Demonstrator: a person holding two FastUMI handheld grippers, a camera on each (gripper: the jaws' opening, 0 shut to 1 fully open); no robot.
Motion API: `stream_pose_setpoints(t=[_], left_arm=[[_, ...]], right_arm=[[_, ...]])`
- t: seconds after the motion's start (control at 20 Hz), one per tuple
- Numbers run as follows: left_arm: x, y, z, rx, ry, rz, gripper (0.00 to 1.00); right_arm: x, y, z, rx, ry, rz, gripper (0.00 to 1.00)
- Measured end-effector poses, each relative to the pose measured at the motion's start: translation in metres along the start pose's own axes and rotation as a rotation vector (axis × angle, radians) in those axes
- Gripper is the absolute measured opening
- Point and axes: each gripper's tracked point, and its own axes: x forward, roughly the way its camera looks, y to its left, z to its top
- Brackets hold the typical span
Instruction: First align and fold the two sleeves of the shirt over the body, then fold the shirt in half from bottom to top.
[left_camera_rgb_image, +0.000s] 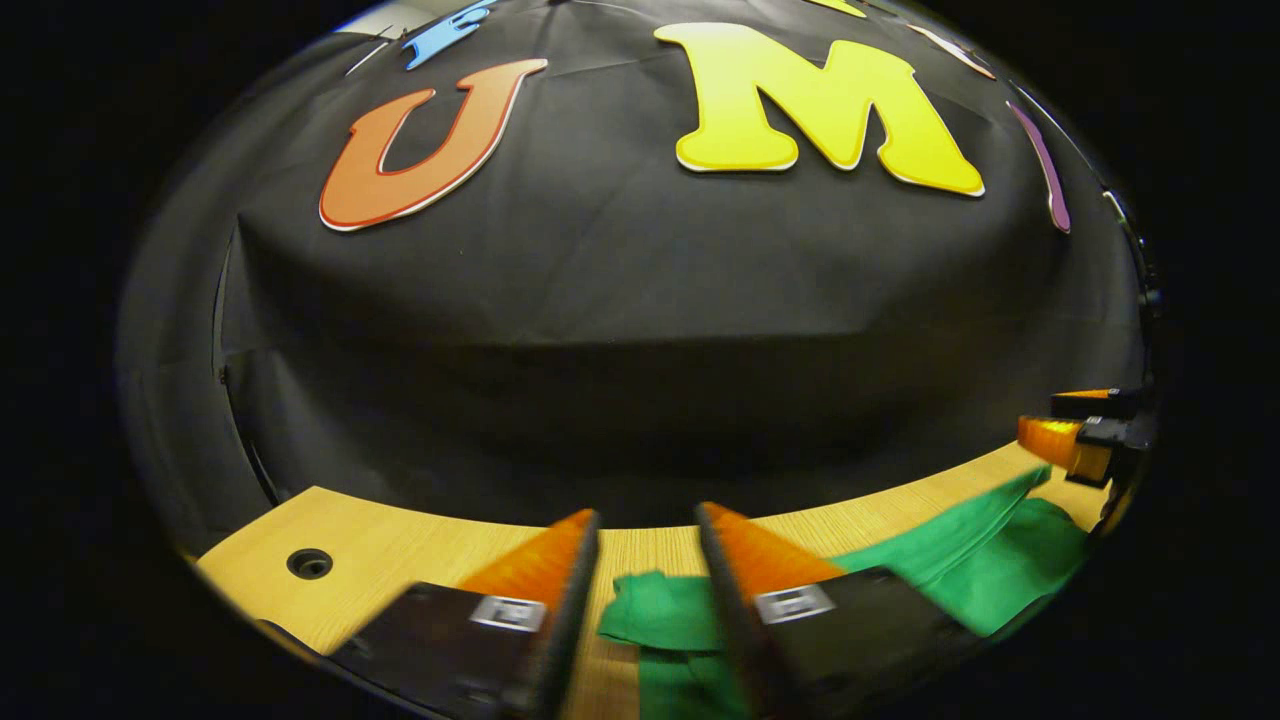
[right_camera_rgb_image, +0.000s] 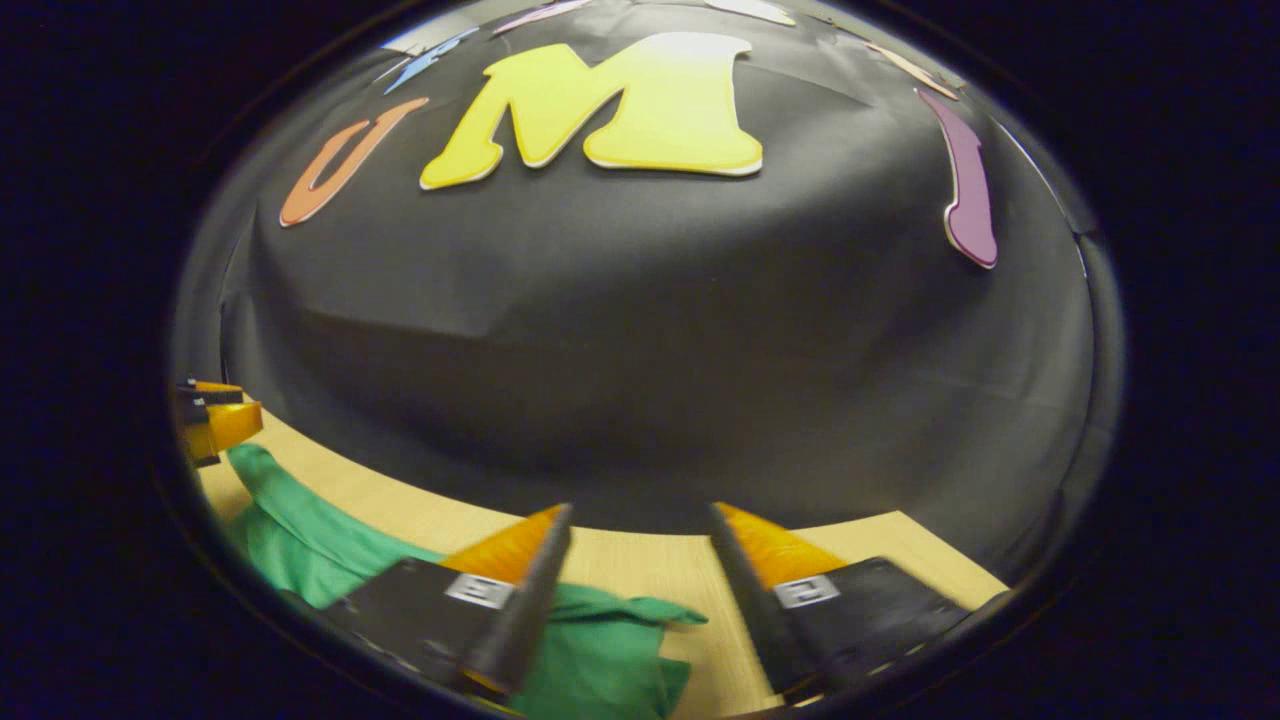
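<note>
Left gripper (left_camera_rgb_image: 648, 520): fingers apart, nothing between the tips, held low over the table (left_camera_rgb_image: 400, 550). Shirt (left_camera_rgb_image: 960, 560): green, lying on the table, one end under the gap between the fingers, the rest spreading off to the right. Right gripper (right_camera_rgb_image: 640, 515): fingers apart, gripping nothing; it also shows at the right edge of the left gripper view, beside the shirt. Wall (right_camera_rgb_image: 640, 330): black cloth behind the table.
</note>
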Motion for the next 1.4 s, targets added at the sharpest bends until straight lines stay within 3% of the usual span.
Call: stream_pose_setpoints(t=[0.05,0.25,0.45,0.85,1.05,1.2,1.4], left_arm=[[-0.001,0.003,-0.004,0.001,0.005,0.010,1.00],[-0.015,0.016,-0.013,0.017,0.029,0.078,1.00],[-0.037,0.009,-0.007,-0.023,-0.017,0.040,1.00],[-0.135,0.000,-0.024,0.025,-0.032,0.077,1.00],[-0.190,-0.004,-0.006,-0.008,-0.082,0.075,1.00],[-0.230,-0.003,0.014,-0.055,-0.098,0.115,1.00],[-0.294,-0.026,0.039,-0.056,-0.116,0.082,1.00]], right_arm=[[0.003,-0.002,0.001,-0.008,0.005,-0.011,0.94],[-0.009,0.000,0.000,0.029,-0.005,0.009,0.95],[-0.036,0.000,-0.001,0.066,0.013,0.006,0.95],[-0.137,0.005,0.033,-0.023,-0.087,0.009,0.96],[-0.190,-0.006,0.055,-0.038,-0.111,0.009,0.95],[-0.233,-0.009,0.059,-0.035,-0.117,0.023,0.96],[-0.296,-0.021,0.055,-0.052,-0.092,0.016,0.95]])
